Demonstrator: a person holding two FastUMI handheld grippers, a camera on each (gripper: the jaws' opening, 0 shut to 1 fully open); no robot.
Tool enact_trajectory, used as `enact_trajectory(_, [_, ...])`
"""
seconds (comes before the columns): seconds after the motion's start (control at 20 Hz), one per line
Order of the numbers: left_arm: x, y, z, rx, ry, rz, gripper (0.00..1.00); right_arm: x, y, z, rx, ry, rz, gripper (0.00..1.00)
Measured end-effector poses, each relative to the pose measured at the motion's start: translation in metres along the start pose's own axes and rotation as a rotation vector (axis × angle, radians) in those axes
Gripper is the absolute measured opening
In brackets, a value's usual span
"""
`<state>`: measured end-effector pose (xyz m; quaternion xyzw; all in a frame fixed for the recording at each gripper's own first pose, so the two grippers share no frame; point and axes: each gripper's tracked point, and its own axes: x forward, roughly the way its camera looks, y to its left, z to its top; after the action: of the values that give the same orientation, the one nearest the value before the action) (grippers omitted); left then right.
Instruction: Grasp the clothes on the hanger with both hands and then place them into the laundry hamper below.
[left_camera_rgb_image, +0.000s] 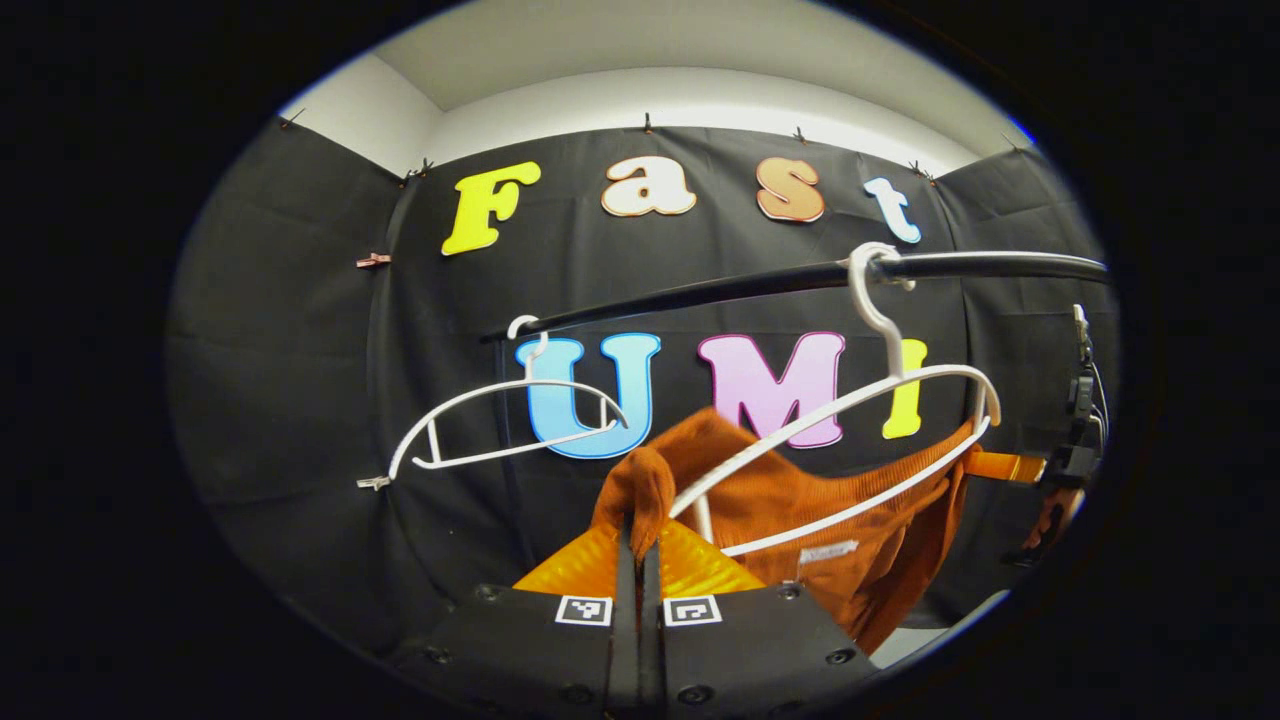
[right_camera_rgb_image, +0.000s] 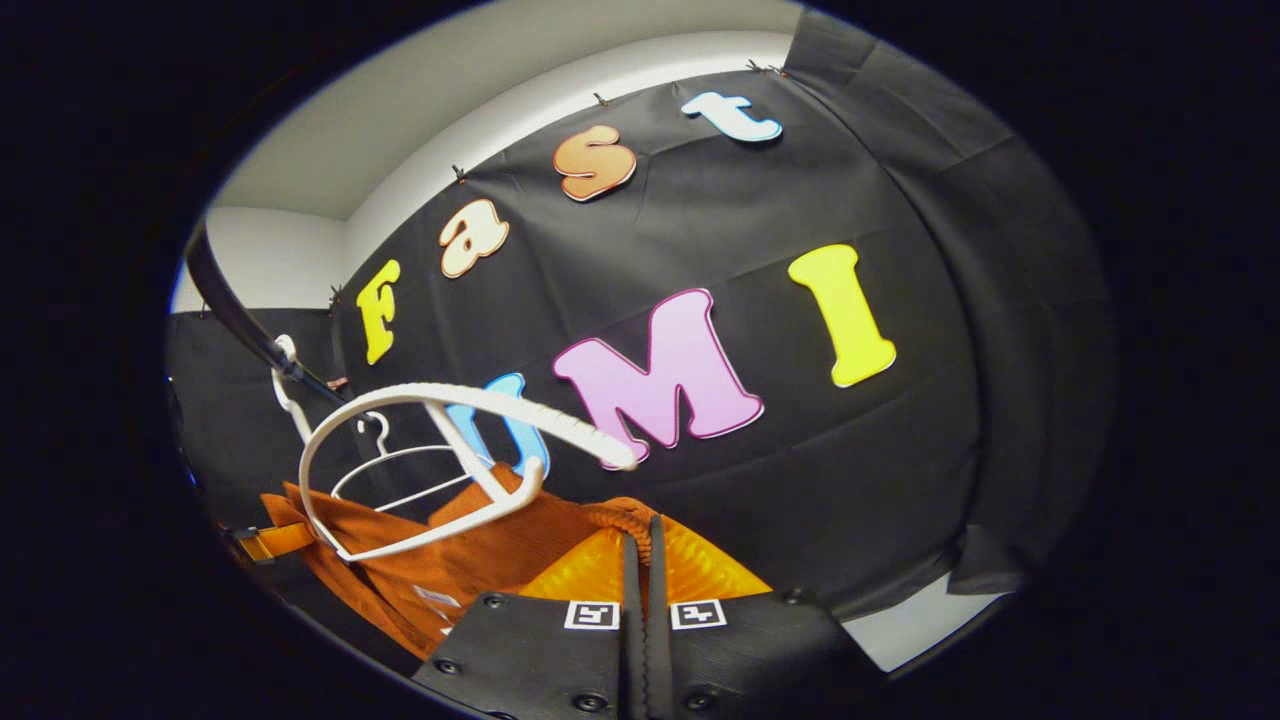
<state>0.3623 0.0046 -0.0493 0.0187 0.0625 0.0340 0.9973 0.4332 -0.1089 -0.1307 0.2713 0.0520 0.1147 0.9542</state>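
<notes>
Rust-orange ribbed knit garment (left_camera_rgb_image: 800, 500) pinched at both shoulders, off the white plastic hanger (left_camera_rgb_image: 850, 440).

In the left gripper view, the left gripper (left_camera_rgb_image: 637, 540) has its jaws closed on a bunched fold of the cloth, the hanger just above and to the right of them, hooked on the black rail (left_camera_rgb_image: 780, 282); a second, bare white hanger (left_camera_rgb_image: 500, 425) hangs further left. In the right gripper view, the right gripper (right_camera_rgb_image: 640, 540) likewise clamps the knit edge (right_camera_rgb_image: 470, 550), the hanger (right_camera_rgb_image: 440, 465) up-left of its jaws.

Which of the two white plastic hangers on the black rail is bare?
The farther white hanger, hanging clear of the orange garment; the nearer hanger sits amid that cloth.
</notes>
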Motion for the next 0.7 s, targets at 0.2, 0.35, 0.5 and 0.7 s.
enact_trajectory(0.2, [-0.004, 0.017, -0.04, -0.015, 0.06, 0.018, 0.05, -0.02, 0.032, -0.027, 0.056, 0.038, 0.092, 0.04])
enact_trajectory(0.35, [-0.012, 0.015, -0.079, -0.049, 0.122, 0.0, 0.05, -0.036, 0.045, -0.048, 0.093, 0.074, 0.134, 0.04])
enact_trajectory(0.5, [-0.021, 0.004, -0.114, -0.073, 0.18, -0.02, 0.05, -0.054, 0.056, -0.067, 0.106, 0.113, 0.166, 0.04])
enact_trajectory(0.7, [-0.029, -0.023, -0.14, -0.054, 0.223, -0.076, 0.05, -0.069, 0.079, -0.089, 0.107, 0.162, 0.212, 0.04])
